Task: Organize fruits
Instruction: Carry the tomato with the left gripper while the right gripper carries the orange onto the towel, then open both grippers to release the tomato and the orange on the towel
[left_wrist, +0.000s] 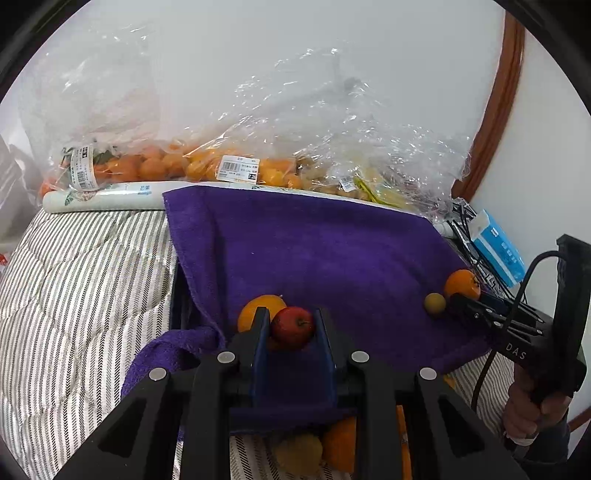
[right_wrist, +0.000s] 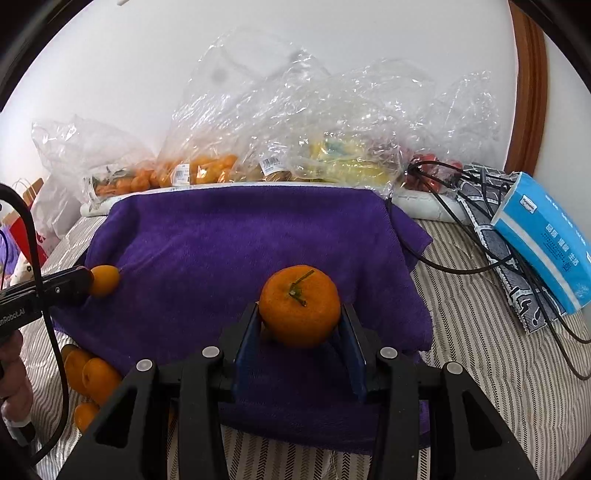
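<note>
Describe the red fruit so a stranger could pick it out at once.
Find the purple towel spread over the striped bedding. At its near edge, the left gripper has its two fingers either side of a small apple. It is the only red fruit there, with an orange just behind it.

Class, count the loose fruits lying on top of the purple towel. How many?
4: a red apple in the left gripper, an orange behind it, a mandarin in the right gripper, and a small yellowish fruit beside that. Others may be hidden.
</note>
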